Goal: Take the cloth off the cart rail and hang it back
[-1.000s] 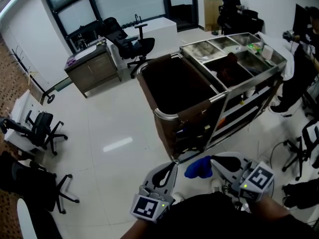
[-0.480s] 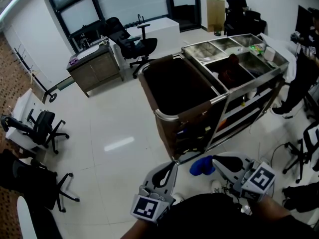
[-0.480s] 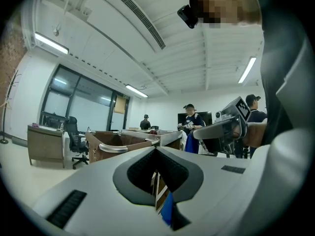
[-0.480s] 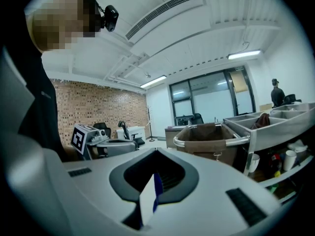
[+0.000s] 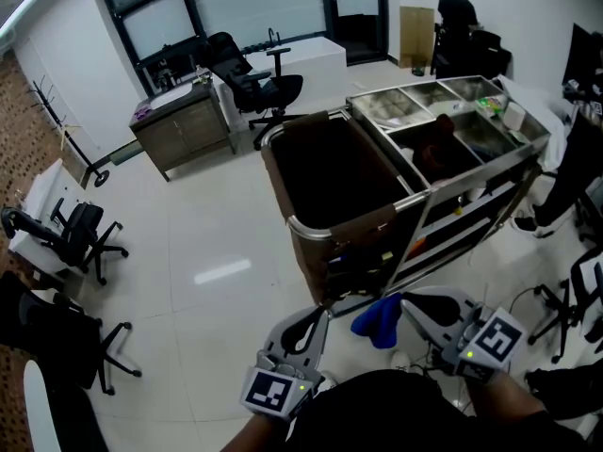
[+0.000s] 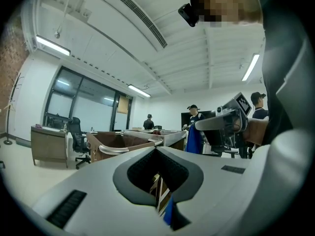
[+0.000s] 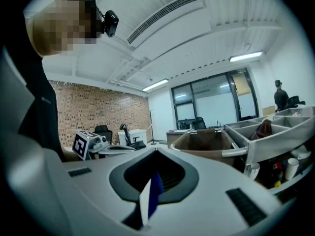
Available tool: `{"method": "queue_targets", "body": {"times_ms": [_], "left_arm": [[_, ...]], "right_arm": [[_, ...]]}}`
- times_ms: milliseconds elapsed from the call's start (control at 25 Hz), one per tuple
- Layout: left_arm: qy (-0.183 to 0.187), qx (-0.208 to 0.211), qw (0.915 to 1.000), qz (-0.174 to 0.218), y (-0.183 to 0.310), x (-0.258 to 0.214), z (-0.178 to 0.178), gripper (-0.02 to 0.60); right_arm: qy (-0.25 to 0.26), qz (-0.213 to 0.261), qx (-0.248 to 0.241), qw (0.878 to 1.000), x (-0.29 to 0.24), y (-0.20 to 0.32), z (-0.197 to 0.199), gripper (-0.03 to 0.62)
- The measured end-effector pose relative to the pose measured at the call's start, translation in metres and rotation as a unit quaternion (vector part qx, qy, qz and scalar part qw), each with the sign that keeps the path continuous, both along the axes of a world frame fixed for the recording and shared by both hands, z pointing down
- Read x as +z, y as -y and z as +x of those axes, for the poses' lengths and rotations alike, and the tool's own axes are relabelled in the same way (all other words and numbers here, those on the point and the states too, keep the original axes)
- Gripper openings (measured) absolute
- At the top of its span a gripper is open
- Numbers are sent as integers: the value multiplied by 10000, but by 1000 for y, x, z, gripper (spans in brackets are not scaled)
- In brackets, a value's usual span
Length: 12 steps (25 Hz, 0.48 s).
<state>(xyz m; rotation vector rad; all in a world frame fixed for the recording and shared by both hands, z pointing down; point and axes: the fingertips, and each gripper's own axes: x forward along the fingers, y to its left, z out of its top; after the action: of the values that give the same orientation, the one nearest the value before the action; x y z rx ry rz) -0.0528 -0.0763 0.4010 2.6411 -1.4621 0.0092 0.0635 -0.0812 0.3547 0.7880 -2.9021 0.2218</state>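
A blue cloth (image 5: 377,319) hangs in the air just in front of the cart's near corner, off the curved metal rail (image 5: 311,233). My right gripper (image 5: 405,305) is shut on its top edge. In the right gripper view a thin blue sliver of cloth (image 7: 153,193) shows between the closed jaws, with the rail (image 7: 234,152) ahead to the right. My left gripper (image 5: 325,312) sits beside it, jaws together and empty. In the left gripper view the cloth (image 6: 194,139) dangles from the right gripper (image 6: 198,126) beyond the cart rail (image 6: 115,150).
The cart has a deep brown bag (image 5: 334,172) and steel bins (image 5: 443,121) with shelves below. Office chairs (image 5: 80,238) stand left, another chair (image 5: 575,299) right. A desk (image 5: 179,125) and a person (image 5: 459,12) are at the back.
My right gripper has risen a little with the blue cloth, which now hangs slightly closer to the cart's corner. The left gripper has stayed put.
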Motion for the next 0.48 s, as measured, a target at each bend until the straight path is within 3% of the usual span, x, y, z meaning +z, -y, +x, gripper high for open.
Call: {"method": "queue_targets", "body": {"times_ms": [480], "left_arm": [[39,-384,9991,177,28,-12,-3,0]], "right_arm": [[335,564,-246,9975,-83,72,-1,26]]}}
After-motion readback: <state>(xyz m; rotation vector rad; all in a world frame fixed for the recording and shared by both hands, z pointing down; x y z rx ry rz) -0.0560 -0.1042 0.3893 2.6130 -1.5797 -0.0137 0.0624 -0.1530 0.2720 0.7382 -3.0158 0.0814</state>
